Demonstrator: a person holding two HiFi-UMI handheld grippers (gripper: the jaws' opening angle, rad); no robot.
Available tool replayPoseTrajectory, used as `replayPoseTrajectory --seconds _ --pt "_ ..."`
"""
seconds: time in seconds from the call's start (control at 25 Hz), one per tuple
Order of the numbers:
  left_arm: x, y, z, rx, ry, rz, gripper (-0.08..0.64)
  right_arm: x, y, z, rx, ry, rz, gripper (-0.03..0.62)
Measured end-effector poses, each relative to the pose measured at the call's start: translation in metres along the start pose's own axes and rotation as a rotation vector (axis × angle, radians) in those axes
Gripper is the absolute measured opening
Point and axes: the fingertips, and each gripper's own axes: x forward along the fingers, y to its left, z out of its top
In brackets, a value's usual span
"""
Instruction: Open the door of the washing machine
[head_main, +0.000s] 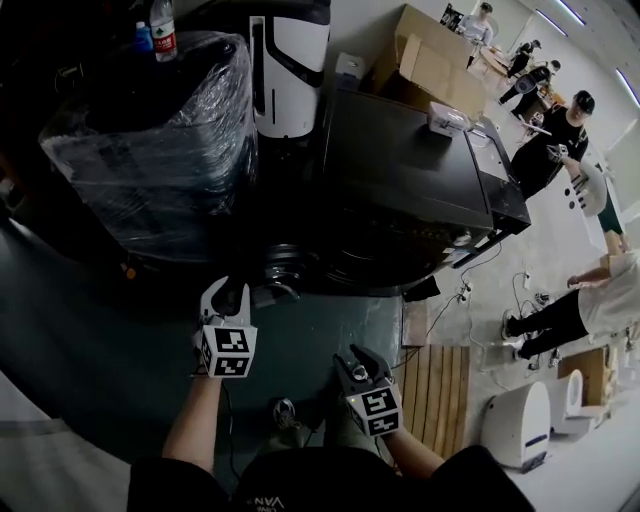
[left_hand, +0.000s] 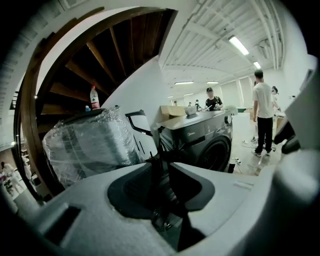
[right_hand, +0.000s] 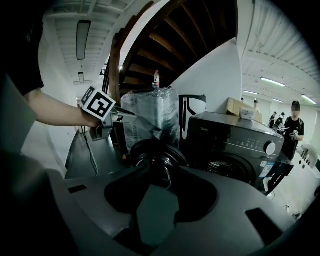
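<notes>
The dark front-loading washing machine (head_main: 420, 180) stands on the floor ahead of the person, just beside a film-wrapped bundle (head_main: 150, 130). Its round door (right_hand: 157, 159) already hangs swung out from the front, leaving the drum mouth (right_hand: 226, 170) bare in the right gripper view (so the opening itself looks done, or very nearly). The left claw (head_main: 228, 292) hovers near the door's free edge, its jaws parted by a narrow gap with nothing between them. The right claw (head_main: 358, 362) hangs nearer the person, jaws spread wider, likewise empty. I judge this to be the closing stage. What remains, if anything, is a nudge on the door's rim to swing it fully wide, done gently so the hinge is not forced.
</notes>
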Motion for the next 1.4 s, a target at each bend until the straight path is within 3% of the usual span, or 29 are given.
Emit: replayPoseTrajectory --seconds 0.32,0.56,1.04,1.4 --pt "-0.081 -0.033 0.027 0.021 -0.082 -0.057 0.078 -0.038 0.005 0.035 0.042 -0.132 -0.066 0.139" --pt "-0.142 -0.045 0.041 0.025 -0.118 -0.040 0.049 -0.079 -0.002 0.054 0.052 -0.227 -0.105 0.112" --pt "-0.202 -0.083 0.062 -0.040 -0.125 0.095 0.029 -0.127 -0.034 0.067 0.012 -0.313 -0.044 0.049" --pt "-0.237 -0.138 0.060 -0.086 -0.098 0.174 0.028 -0.157 -0.047 0.053 -0.041 -0.329 0.071 0.005"
